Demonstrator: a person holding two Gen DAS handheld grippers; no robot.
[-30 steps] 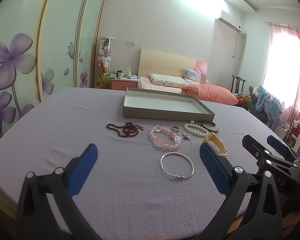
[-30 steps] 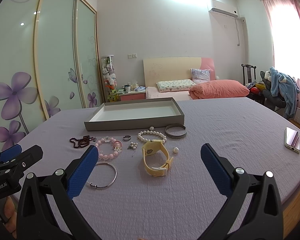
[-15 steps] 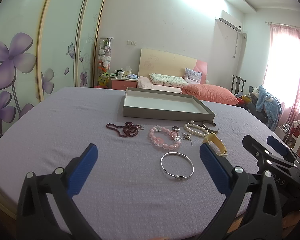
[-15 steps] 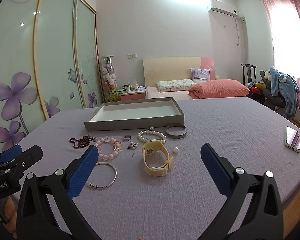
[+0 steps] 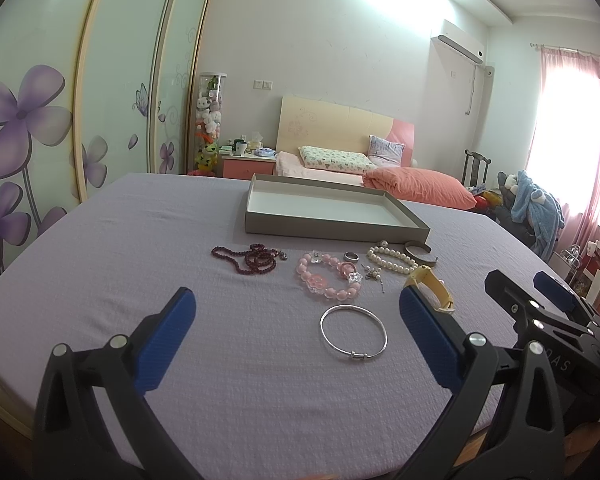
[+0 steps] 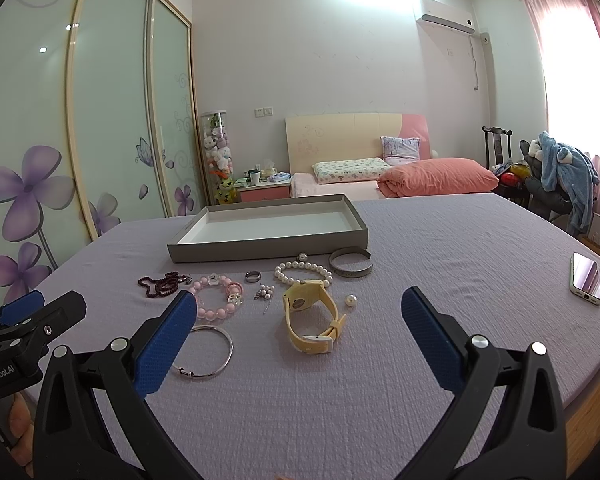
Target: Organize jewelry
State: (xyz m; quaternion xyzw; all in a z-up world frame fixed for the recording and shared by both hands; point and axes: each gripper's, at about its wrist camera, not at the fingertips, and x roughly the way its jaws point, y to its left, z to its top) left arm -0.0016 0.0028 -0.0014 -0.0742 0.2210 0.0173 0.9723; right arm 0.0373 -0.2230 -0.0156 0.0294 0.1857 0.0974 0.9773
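Observation:
Jewelry lies on a purple table in front of an empty grey tray (image 5: 328, 231) (image 6: 260, 249). I see a dark red bead necklace (image 5: 249, 258) (image 6: 162, 283), a pink bead bracelet (image 5: 327, 276) (image 6: 216, 300), a silver bangle (image 5: 353, 332) (image 6: 206, 354), a ring (image 5: 351, 256) (image 6: 253, 276), a pearl bracelet (image 5: 392, 261) (image 6: 303, 272), a grey cuff (image 5: 420, 252) (image 6: 350, 266), a yellow watch (image 5: 430, 286) (image 6: 310, 316), and a loose pearl (image 6: 351, 300). My left gripper (image 5: 296, 328) is open and empty short of the bangle. My right gripper (image 6: 296, 328) is open and empty short of the watch.
A phone (image 6: 586, 283) lies on the table at the right. The table's front edge runs at the lower right (image 6: 588, 396). A bed with a pink pillow (image 6: 436, 178) stands behind the table. Wardrobe doors with purple flowers (image 5: 20, 120) line the left wall.

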